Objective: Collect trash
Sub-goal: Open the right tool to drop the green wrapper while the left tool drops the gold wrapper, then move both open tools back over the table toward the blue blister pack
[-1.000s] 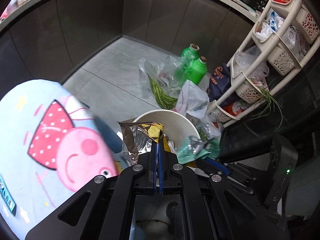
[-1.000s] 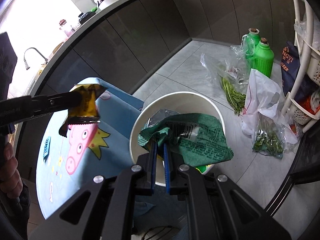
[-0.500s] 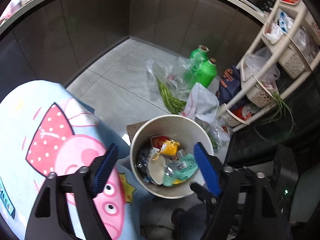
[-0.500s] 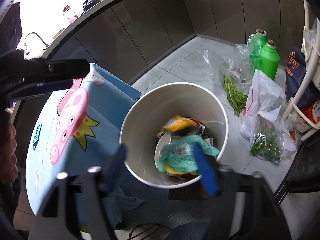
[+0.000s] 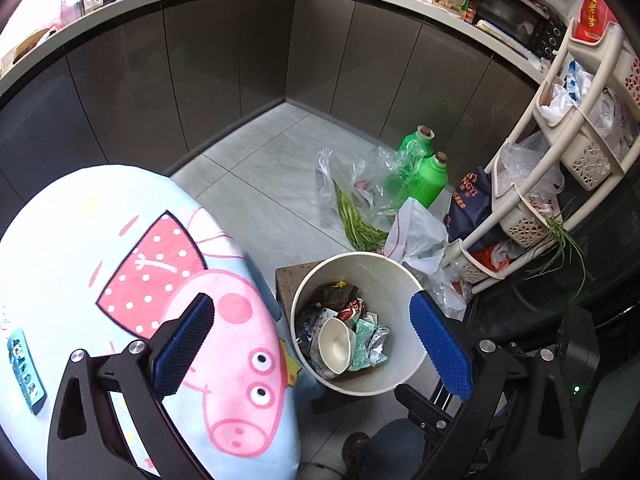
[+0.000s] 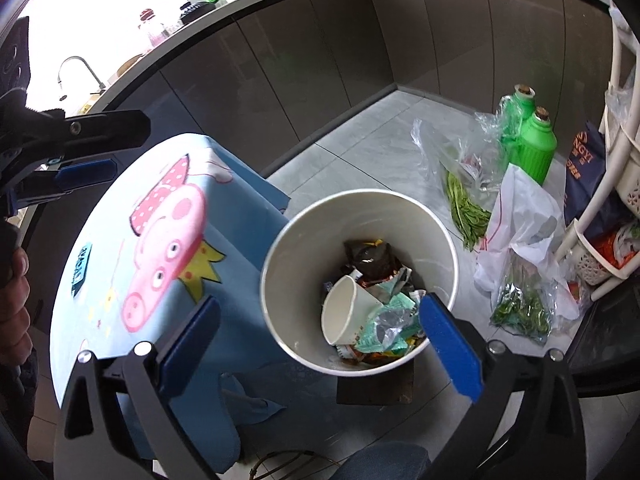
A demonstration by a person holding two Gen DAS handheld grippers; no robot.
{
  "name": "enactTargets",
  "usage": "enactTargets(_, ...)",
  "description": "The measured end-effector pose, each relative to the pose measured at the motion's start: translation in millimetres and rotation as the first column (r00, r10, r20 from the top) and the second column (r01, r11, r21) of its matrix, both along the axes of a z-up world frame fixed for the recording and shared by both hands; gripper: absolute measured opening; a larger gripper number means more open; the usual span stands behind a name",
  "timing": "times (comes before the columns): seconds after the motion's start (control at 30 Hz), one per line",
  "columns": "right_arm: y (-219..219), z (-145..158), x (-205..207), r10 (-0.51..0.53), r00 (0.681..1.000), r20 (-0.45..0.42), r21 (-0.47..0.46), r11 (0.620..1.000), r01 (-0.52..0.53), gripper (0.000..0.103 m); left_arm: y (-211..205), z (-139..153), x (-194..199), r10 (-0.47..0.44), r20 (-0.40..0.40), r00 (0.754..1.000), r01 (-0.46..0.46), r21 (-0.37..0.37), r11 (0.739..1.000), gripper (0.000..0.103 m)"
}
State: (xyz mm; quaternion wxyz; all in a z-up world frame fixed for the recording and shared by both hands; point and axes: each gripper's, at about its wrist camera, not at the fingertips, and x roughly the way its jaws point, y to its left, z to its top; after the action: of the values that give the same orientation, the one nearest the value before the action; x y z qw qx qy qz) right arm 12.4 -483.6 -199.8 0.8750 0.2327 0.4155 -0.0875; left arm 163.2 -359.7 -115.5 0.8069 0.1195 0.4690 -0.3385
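Left gripper (image 5: 312, 344): jaws opening, now spread to full width; nothing between the blue pads; poised above the bin. Foil snack wrapper pinched a second ago, now released.
Right gripper (image 6: 320, 344): jaws opening, likewise spread wide and empty; hovering over the near rim of the bin. Green packet clamped a second ago, now gone from the pads.
Tablecloth (image 5: 100, 248): light blue, cartoon pig print, draped over the round table just beside the bin; only a small teal label visible on it, no loose litter in either view.
Bin (image 6: 448, 240): white round bucket on the floor between table and storage rack (image 5: 560, 184); upright, mouth unobstructed.
Floor clutter: two green bottles (image 6: 532, 148), clear bag of green beans (image 6: 464, 204), white plastic bag (image 6: 520, 216); all well apart from both grippers, untouched.
Bin contents: paper cup (image 6: 348, 312) lying on its side, green packet (image 6: 384, 324) beside it, dark foil wrapper (image 6: 368, 258) behind; all below the rim.
Change: both items dropped together, landed inside the bin.
Task status: deposit step judged complete; both grippers free for another pickup, if any litter remains outside these views.
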Motion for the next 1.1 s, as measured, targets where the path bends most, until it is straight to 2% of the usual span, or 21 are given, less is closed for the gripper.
enactTargets(0.2, 13.3, 25.4, -1.8, 0.018, 1.000, 0.025, -0.023, 1.000, -0.018, 0.100, 32.3, 29.7, -3.0, 0.018, 0.030, 0.999, -0.018, -0.023, 1.000, 0.094)
enactTargets(0.4, 31.3, 55.6, -5.2, 0.042, 0.997, 0.070, -0.049, 0.998, -0.039, 0.100, 84.8, 61.7, 0.2, 0.088, 0.031, 0.996, -0.085, -0.078, 0.993, 0.094)
enactTargets(0.6, 58.8, 79.2, -4.5, 0.094, 0.990, 0.110, -0.064, 0.994, -0.087, 0.100, 146.7, 84.0, -0.8, 0.176, 0.065, 0.982, -0.169, -0.096, 0.981, 0.094)
enactTargets(0.8, 106.1, 98.1, 11.5, 0.203, 0.971, 0.128, -0.121, 0.975, -0.188, 0.100, 214.1, 91.6, 5.3, 0.283, 0.066, 0.957, -0.275, -0.114, 0.955, 0.094)
enactTargets(1.1, 177.0, 105.8, 43.8, 0.328, 0.937, 0.123, -0.147, 0.939, -0.309, 0.100, 299.4, 79.8, 18.4, 0.406, 0.024, 0.914, -0.401, -0.114, 0.909, 0.094)
